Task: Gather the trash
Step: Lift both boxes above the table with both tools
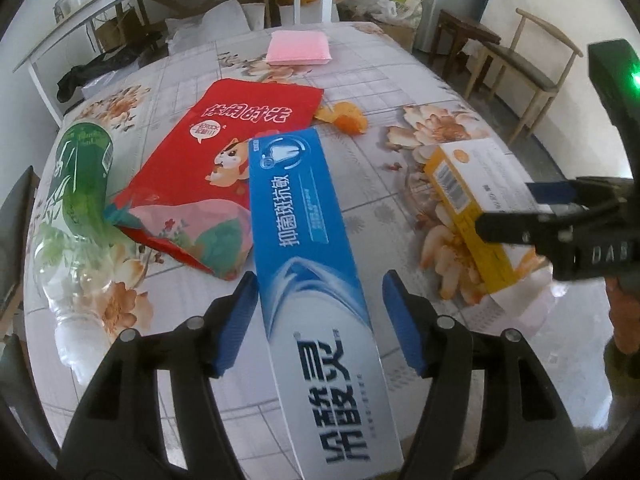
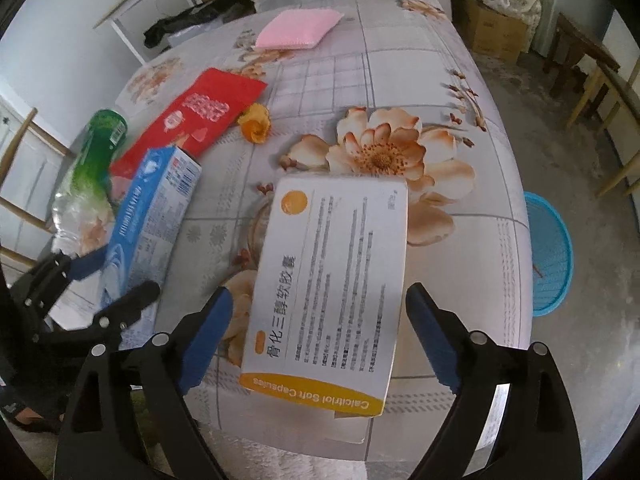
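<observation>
Blue toothpaste box (image 1: 308, 264) lies on the floral tablecloth (image 1: 380, 80), between the left gripper (image 1: 318, 322) pads, left pad touching, right pad clear. Right gripper (image 2: 320, 340) straddles the white-and-yellow medicine box (image 2: 332, 280), jaws wide, pads off it.

We see a bench (image 2: 460, 92) under a floral cloth, with a pink sponge (image 2: 298, 28) lying at its far end. Wooden chairs (image 1: 528, 68) stand beside it, cardboard boxes (image 2: 494, 34) sit on the floor, and a white shelf (image 1: 80, 12) lines the wall.
</observation>
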